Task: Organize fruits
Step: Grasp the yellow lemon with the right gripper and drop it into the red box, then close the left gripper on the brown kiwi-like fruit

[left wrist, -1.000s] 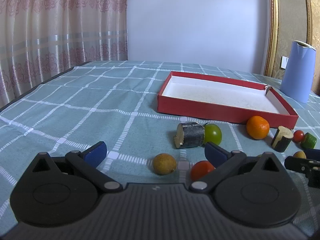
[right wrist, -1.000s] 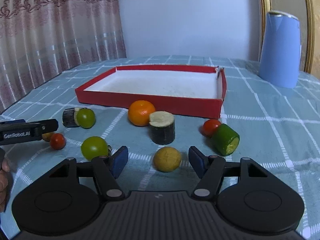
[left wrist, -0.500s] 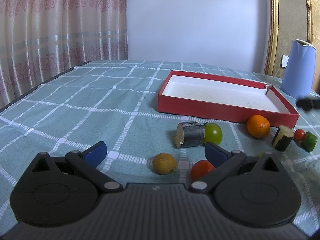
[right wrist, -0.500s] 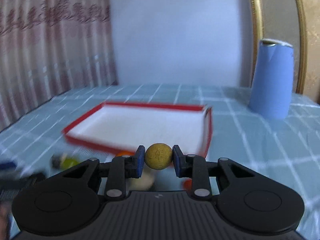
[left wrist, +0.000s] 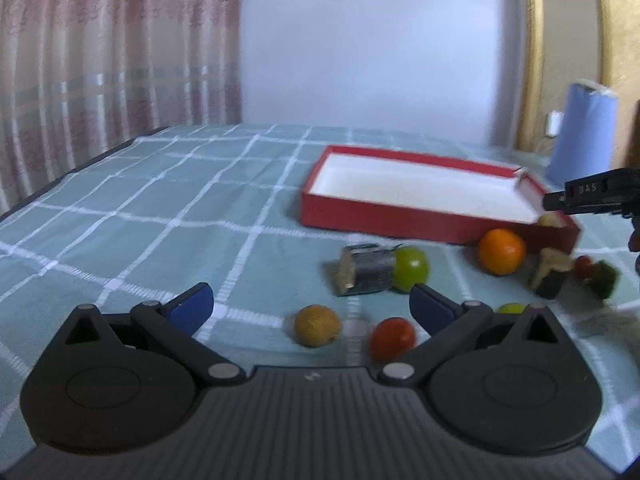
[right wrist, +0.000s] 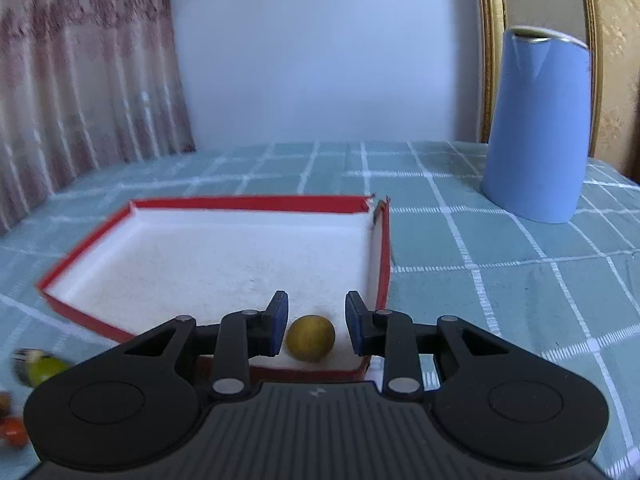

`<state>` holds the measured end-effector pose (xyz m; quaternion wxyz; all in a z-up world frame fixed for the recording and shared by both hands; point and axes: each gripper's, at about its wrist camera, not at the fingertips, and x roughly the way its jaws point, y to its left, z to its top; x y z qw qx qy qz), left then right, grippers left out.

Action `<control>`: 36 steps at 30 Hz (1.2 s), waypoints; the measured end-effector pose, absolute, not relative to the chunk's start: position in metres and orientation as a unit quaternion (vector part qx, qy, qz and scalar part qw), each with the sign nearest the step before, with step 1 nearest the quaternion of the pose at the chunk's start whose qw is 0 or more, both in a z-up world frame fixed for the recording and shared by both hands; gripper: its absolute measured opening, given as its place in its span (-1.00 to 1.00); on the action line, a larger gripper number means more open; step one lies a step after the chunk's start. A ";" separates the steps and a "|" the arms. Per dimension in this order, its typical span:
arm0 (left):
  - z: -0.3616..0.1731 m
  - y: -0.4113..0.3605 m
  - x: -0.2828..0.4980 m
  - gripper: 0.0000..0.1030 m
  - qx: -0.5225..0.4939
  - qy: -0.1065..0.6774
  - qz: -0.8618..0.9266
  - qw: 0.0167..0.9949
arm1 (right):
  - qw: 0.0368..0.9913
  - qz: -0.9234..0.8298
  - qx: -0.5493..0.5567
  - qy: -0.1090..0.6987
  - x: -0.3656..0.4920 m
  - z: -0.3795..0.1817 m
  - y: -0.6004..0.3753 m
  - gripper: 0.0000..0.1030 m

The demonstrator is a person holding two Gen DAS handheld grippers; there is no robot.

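My right gripper (right wrist: 312,312) hovers over the near right corner of the red box (right wrist: 248,203). Its jaws are opening, and a gap shows on each side of the yellow round fruit (right wrist: 311,338), which lies on the box's white floor. In the left wrist view that fruit (left wrist: 549,220) peeks over the box (left wrist: 400,226) wall under the right gripper's black frame (left wrist: 592,196). My left gripper (left wrist: 310,300) stands open low over the cloth, holding nothing. A brownish fruit (left wrist: 317,325) and a red tomato (left wrist: 392,338) lie just beyond its fingers.
In front of the box lie an orange (left wrist: 501,251), a green fruit (left wrist: 410,269) against a dark cut cylinder (left wrist: 364,274), another cut piece (left wrist: 552,276), a small tomato (left wrist: 583,266) and a green chunk (left wrist: 604,280). A blue jug (right wrist: 536,128) stands at the back right.
The right gripper shut on the yellow fruit, lifted it and carried it over the red box; now its jaws have parted and the fruit lies in the box. The left gripper stayed put.
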<state>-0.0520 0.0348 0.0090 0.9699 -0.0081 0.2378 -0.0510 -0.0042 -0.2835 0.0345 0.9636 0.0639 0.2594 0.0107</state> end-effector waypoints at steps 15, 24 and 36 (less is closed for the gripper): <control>0.008 0.033 -0.071 0.60 0.014 0.225 -0.099 0.969 | 0.968 0.069 0.104 0.217 -0.100 0.013 -0.297 0.15; 0.009 0.034 -0.059 0.29 0.022 0.249 -0.085 0.965 | 0.968 0.073 0.121 0.209 -0.102 0.008 -0.302 0.17; 0.008 0.037 -0.052 0.16 0.027 0.253 -0.073 0.964 | 0.966 0.076 0.136 0.206 -0.103 0.007 -0.307 0.18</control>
